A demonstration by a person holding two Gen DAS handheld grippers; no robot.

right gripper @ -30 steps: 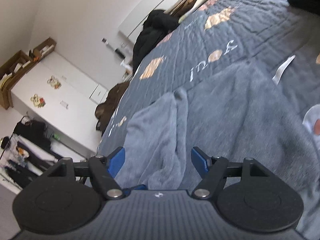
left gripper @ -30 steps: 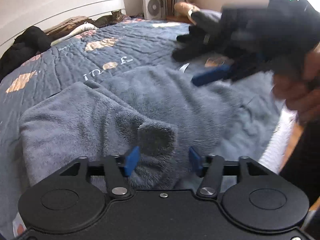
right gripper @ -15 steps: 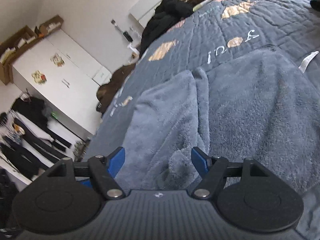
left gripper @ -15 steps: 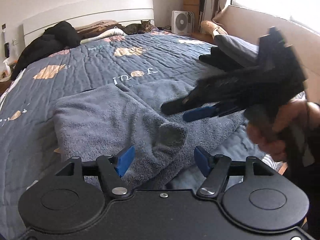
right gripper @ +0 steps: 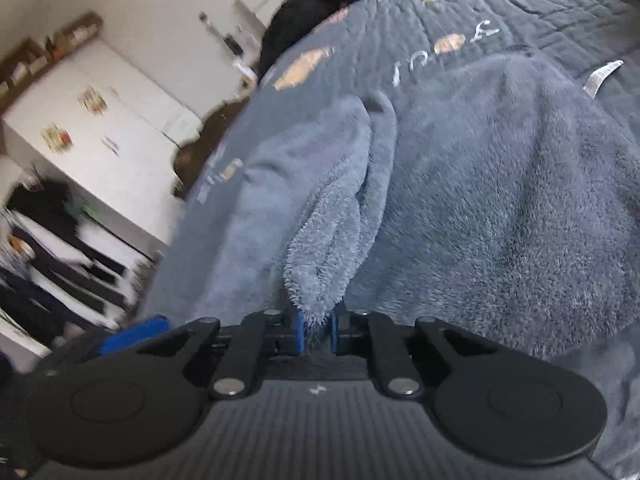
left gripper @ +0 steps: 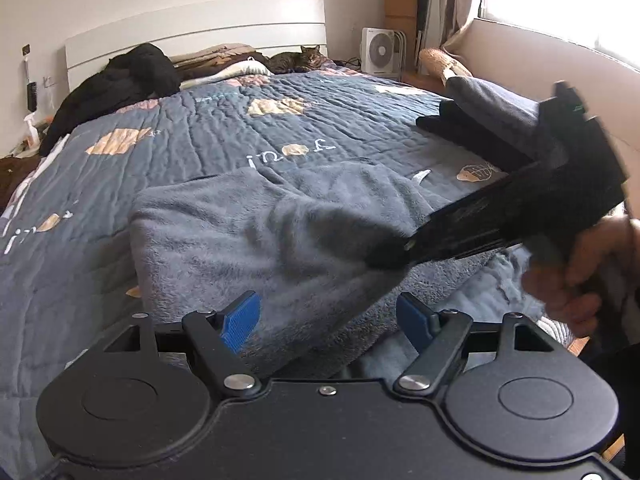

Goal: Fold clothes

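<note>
From the left wrist, the grey fleece garment lies near on the bed, partly folded; the left gripper is opening, nothing pinched. From the right wrist, the right gripper is closing on a fleece flap, so folding looks unfinished.

left gripper jaws opening, right gripper jaws closing

Your right-hand black gripper's fingertips are blurred against the fluffy grey-blue fleece garment, and the dark hanging clothes smear at the edge.
</note>
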